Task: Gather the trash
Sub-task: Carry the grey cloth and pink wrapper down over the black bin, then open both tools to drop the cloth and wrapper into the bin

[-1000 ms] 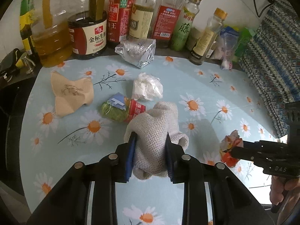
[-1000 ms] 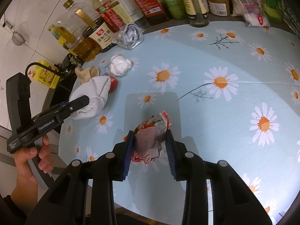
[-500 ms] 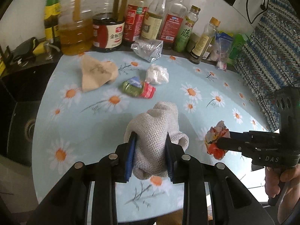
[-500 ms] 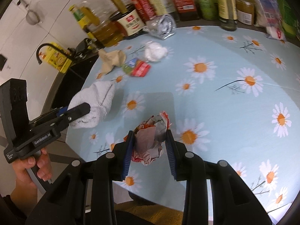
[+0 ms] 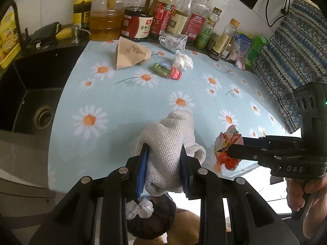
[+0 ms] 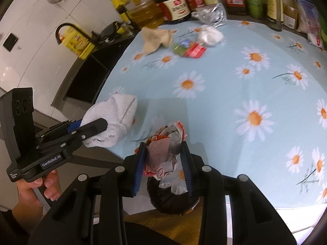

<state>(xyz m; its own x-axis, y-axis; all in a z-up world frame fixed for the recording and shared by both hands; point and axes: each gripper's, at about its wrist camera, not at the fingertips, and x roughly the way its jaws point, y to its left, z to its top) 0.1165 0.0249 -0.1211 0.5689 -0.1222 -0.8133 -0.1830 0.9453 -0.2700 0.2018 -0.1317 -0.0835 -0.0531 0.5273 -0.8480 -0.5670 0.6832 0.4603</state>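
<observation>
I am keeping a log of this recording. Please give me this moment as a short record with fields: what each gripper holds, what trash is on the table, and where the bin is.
left gripper: shut on grey knitted cloth
right gripper: shut on crumpled wrapper
trash on table: brown paper, white tissue ball, green and red packet, silver foil bag
bin: black bag below the table edge, under both grippers

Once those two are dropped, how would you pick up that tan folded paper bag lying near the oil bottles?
Probably from above, fingers straddling the raised, puffed right corner of the tan folded paper bag. It lies flat on the daisy tablecloth, so its thin left edge offers little; the bulging corner stands proud and crushes easily.
</observation>
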